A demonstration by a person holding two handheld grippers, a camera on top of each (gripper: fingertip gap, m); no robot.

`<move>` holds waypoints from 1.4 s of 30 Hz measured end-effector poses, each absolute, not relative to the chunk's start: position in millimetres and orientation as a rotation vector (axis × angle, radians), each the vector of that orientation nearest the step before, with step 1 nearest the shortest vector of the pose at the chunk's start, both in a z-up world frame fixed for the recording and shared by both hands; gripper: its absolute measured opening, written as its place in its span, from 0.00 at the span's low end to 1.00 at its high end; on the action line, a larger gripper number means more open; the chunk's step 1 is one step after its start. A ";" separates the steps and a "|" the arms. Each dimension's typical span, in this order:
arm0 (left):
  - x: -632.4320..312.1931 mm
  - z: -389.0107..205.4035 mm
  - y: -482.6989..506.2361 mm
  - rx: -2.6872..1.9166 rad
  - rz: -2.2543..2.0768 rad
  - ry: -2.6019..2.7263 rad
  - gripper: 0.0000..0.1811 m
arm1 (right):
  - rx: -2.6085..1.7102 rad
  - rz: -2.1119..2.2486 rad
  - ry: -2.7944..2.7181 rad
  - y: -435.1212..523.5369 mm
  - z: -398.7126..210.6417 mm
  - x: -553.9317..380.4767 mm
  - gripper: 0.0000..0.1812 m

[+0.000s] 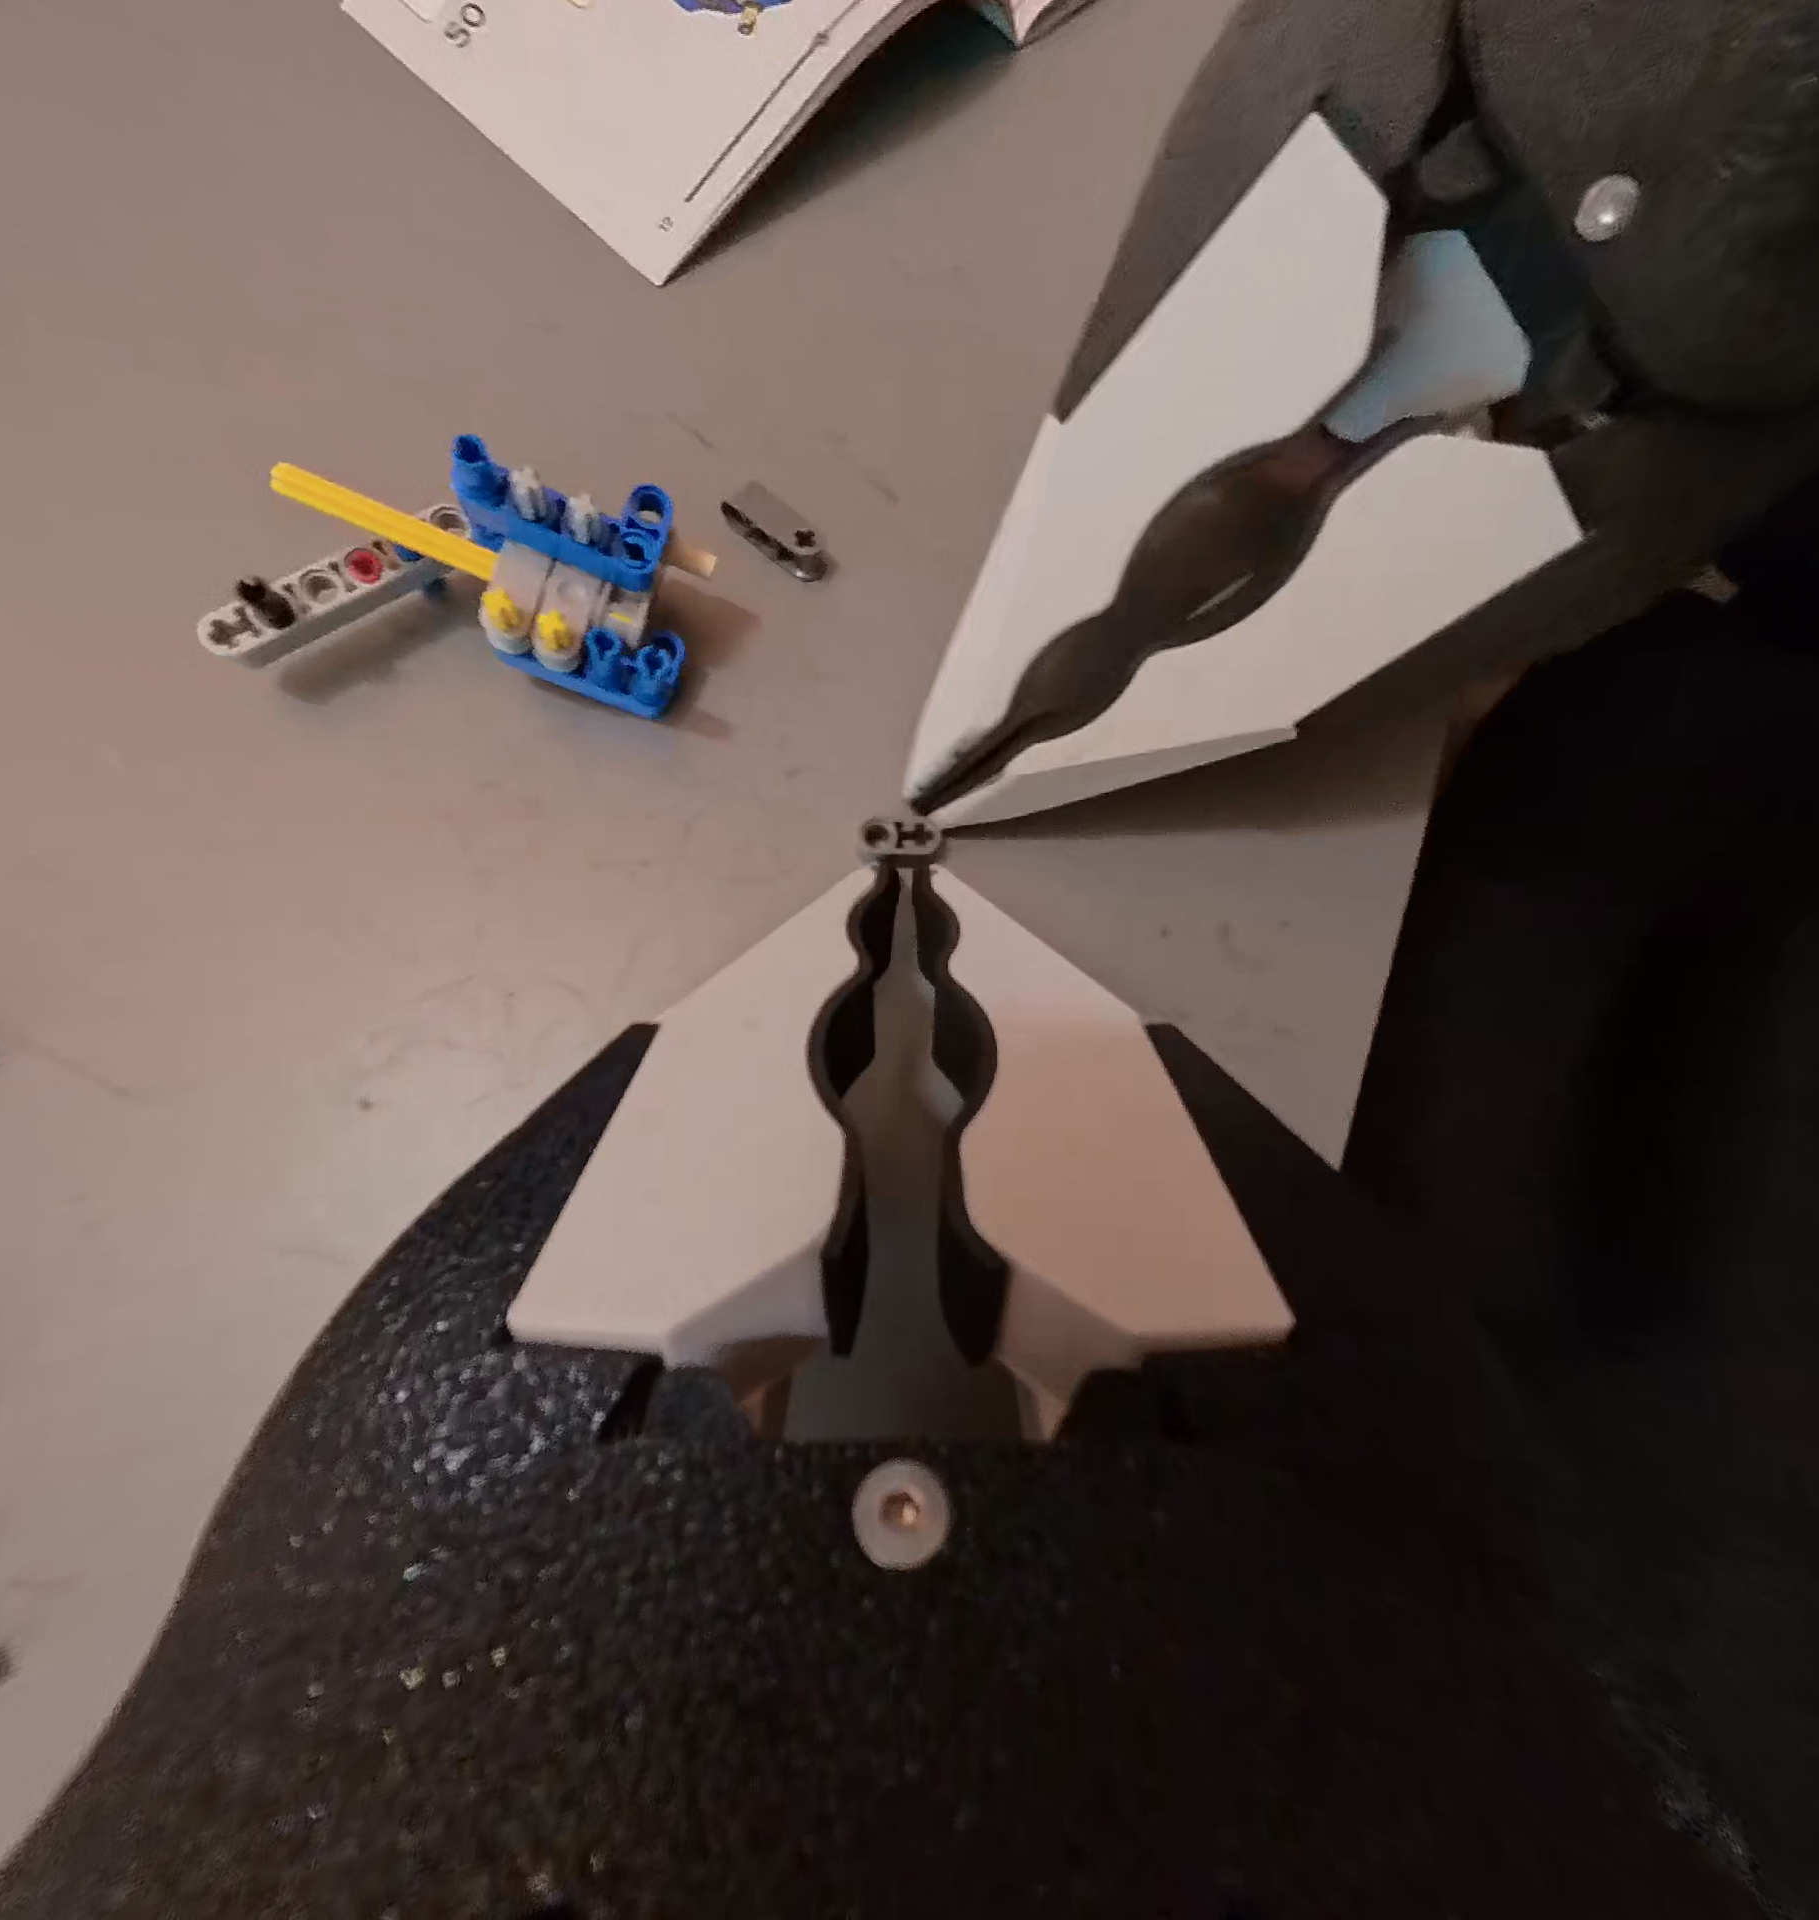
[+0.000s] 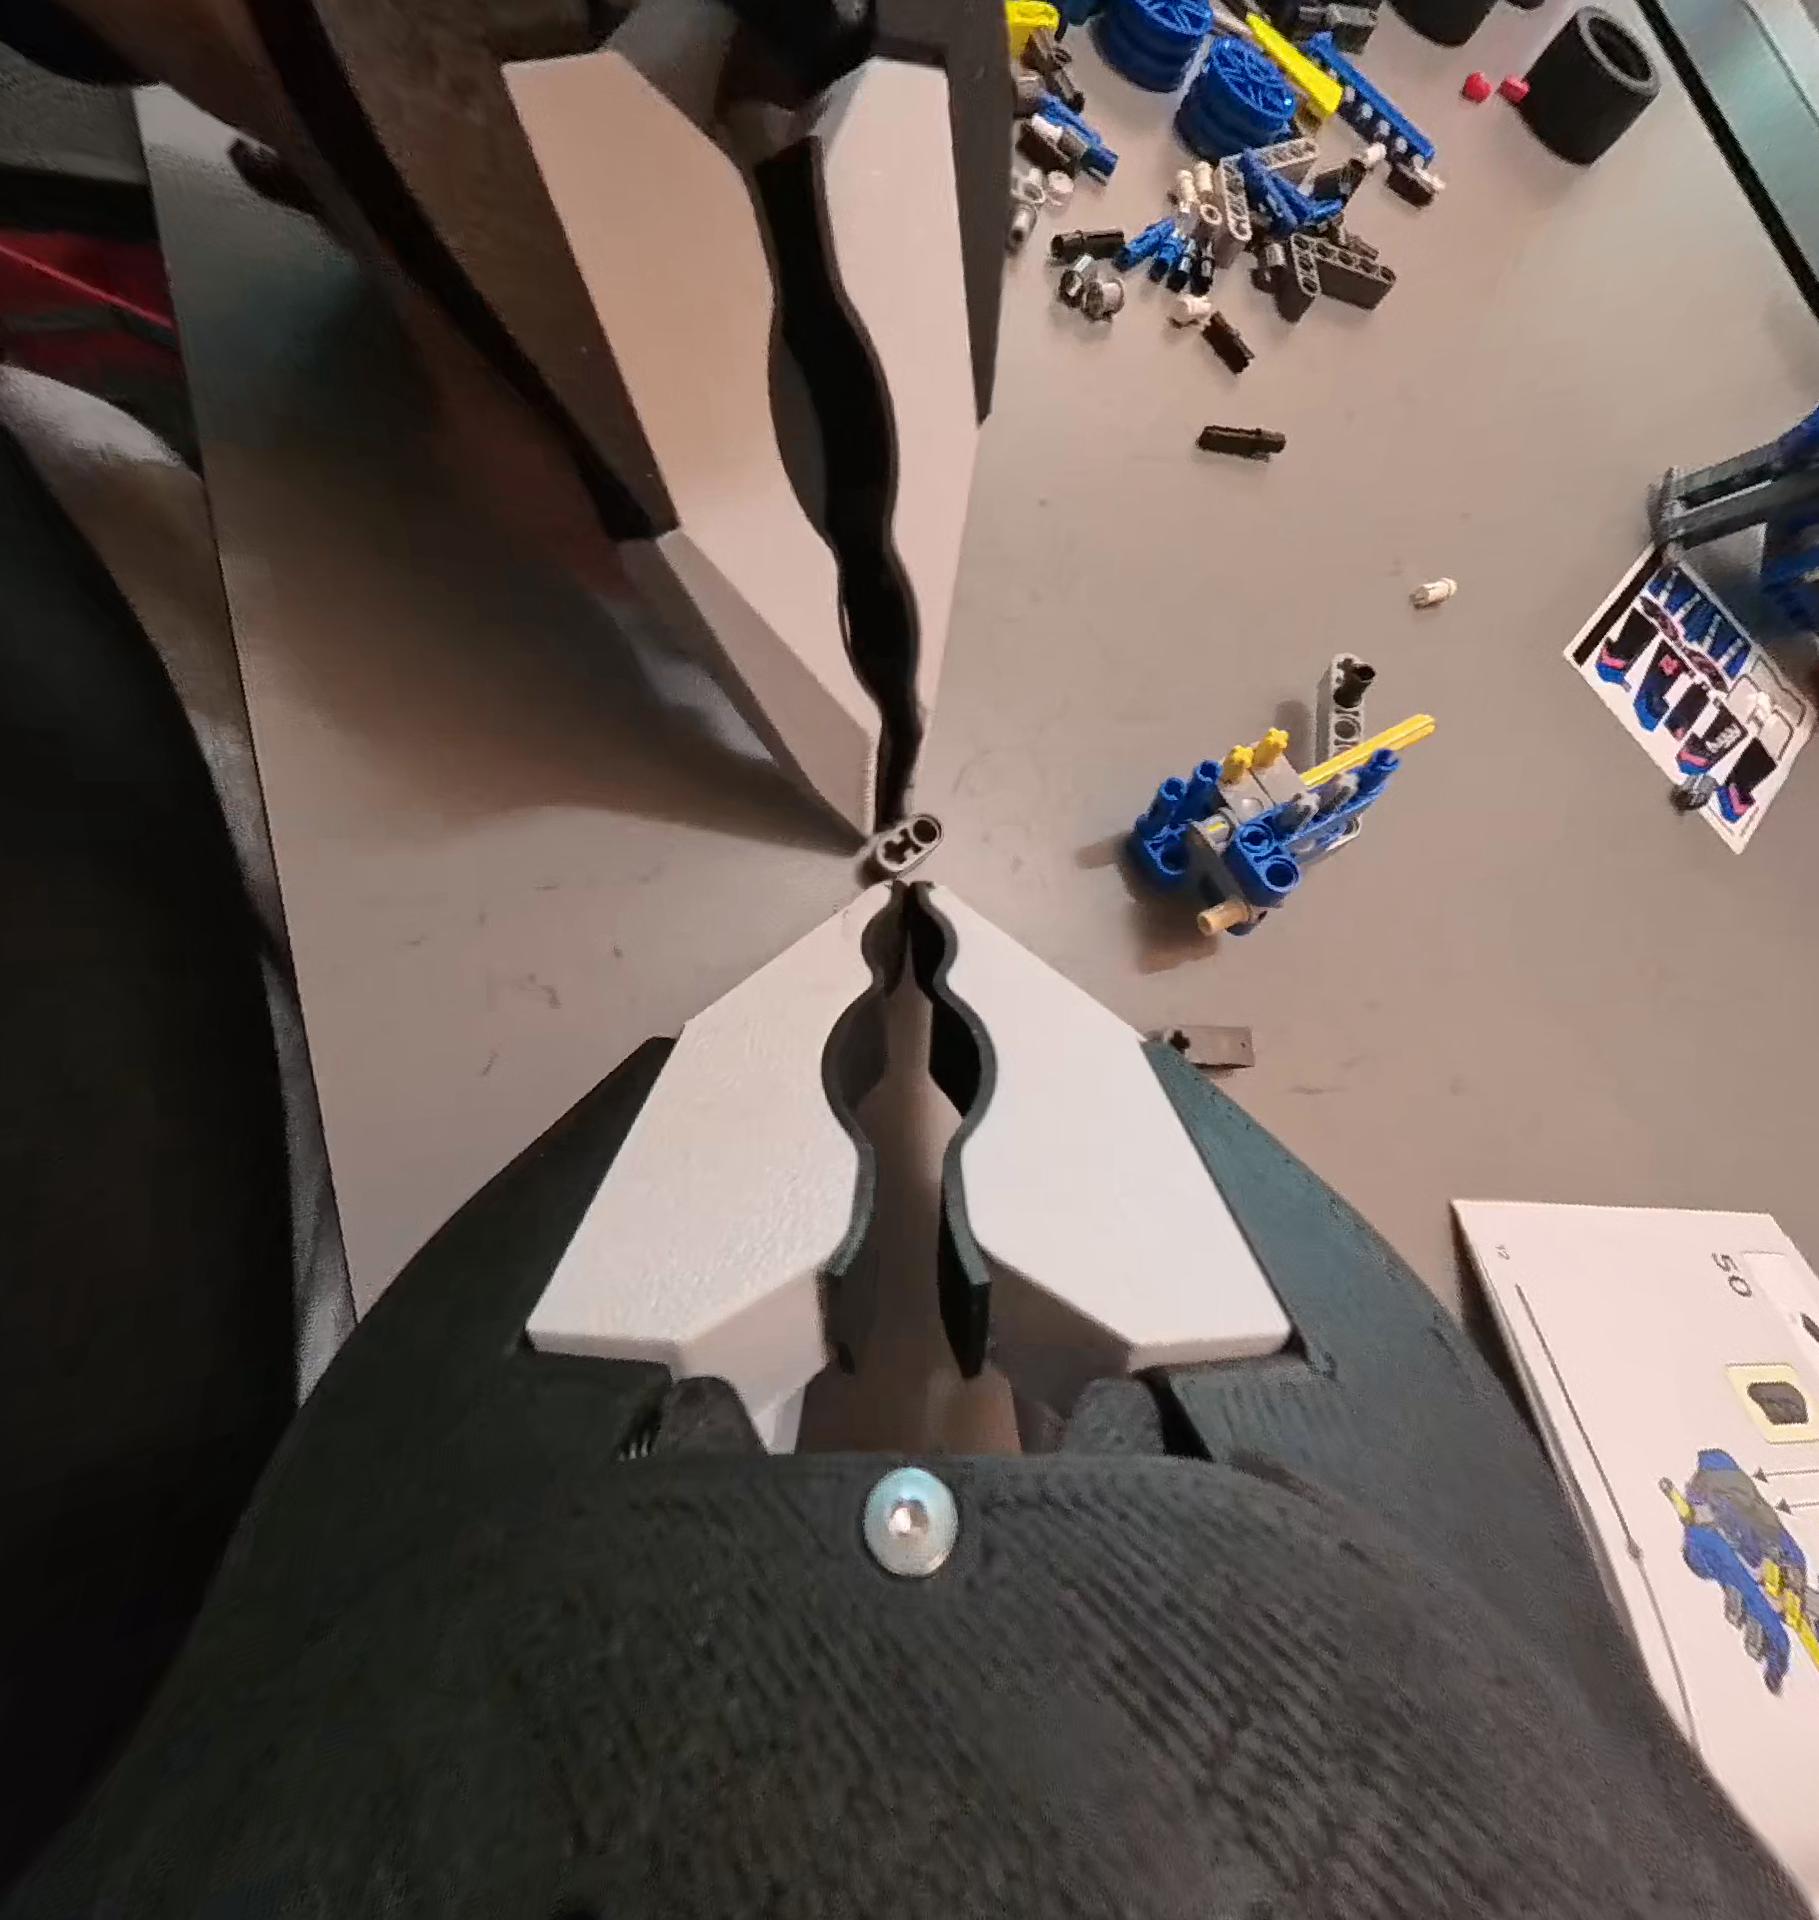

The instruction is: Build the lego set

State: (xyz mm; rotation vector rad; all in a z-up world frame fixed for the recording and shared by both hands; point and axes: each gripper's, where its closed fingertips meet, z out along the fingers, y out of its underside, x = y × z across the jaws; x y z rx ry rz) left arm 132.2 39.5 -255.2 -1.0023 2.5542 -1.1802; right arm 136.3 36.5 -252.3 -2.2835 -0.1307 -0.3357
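Left gripper (image 1: 900,883) tips pinched on a small dark grey two-hole connector (image 1: 901,837), held above the grey table (image 1: 261,1039). Right gripper (image 2: 900,896) tips nearly closed, meeting the same connector from the opposite side; grip unclear. Blue-yellow partial assembly (image 1: 531,592) well apart on table, dark grey liftarm (image 1: 777,540) just beside it. Instruction booklet (image 1: 676,114) farther off.

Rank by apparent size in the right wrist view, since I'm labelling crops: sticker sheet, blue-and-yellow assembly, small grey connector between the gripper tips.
1. Sticker sheet and blue-and-yellow assembly: about alike, unranked.
2. Small grey connector: clearly smallest, though nearest the camera.
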 end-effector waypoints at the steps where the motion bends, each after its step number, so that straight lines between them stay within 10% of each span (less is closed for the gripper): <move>1: 133.4 -255.1 42.2 -1.011 -1.178 2.549 0.00 | -2.277 -0.332 -0.149 38.0 -252.0 134.4 0.00; 42: 151.6 -255.5 31.0 -0.491 -1.166 2.681 0.05 | -2.263 -0.247 -0.163 16.7 -251.8 154.7 0.02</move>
